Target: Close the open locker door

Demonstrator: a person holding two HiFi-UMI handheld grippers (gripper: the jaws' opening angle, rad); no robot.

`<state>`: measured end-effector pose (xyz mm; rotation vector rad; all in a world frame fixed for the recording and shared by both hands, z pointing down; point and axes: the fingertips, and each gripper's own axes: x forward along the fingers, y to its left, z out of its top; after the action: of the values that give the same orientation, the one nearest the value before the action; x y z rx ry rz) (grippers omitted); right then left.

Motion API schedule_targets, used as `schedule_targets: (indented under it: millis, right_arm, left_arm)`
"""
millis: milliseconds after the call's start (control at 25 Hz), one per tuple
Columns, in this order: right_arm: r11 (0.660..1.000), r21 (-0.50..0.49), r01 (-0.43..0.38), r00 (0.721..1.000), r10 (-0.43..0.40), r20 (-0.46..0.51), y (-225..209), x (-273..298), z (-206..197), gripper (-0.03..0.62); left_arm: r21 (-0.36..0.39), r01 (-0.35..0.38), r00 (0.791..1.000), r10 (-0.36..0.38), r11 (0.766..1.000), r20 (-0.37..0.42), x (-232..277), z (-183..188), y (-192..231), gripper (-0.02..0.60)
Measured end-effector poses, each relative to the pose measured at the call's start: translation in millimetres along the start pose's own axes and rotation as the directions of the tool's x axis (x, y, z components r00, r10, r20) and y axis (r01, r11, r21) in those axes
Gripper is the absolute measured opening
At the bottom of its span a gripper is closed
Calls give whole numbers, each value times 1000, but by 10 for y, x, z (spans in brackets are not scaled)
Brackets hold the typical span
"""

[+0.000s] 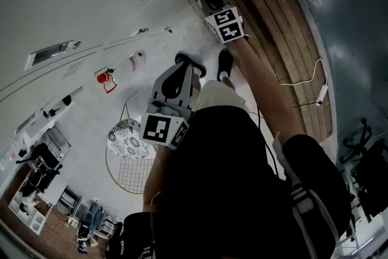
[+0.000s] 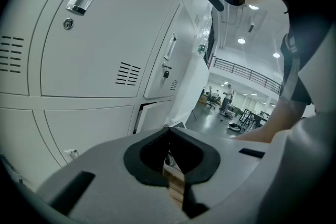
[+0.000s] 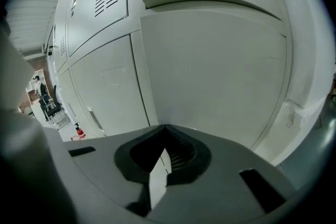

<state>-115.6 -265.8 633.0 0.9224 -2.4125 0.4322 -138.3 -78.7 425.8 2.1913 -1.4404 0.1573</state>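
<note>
White lockers (image 1: pixel 91 3) fill the left of the head view. One lower locker door (image 3: pixel 210 71) stands ajar: in the right gripper view its top edge juts out from the frame and its face fills the picture. The left gripper view shows the same door (image 2: pixel 156 115) slightly open below the closed ones. My right gripper (image 1: pixel 210 2) is stretched out close to this door, jaws shut and empty (image 3: pixel 165 140). My left gripper (image 1: pixel 183 61) hangs back beside my body, also shut on nothing (image 2: pixel 169 132).
A red fire extinguisher (image 1: pixel 106 77) stands by the lockers. A round wire frame with a patterned cushion (image 1: pixel 128 141) lies on the floor at the left. A wooden floor strip (image 1: pixel 285 33) and a white power strip with cable (image 1: pixel 321 94) are at the right. My shoe (image 1: pixel 224 63) is near the lockers.
</note>
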Motion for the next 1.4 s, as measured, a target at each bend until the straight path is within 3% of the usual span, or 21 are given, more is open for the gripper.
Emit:
schedule_targets:
  millis: [1400]
  right_arm:
    - [1000, 1, 17, 1000, -17, -18, -67, 292, 142, 0]
  left_arm:
    - [-2, -3, 1000, 3, 1000, -11, -31, -34, 61, 18]
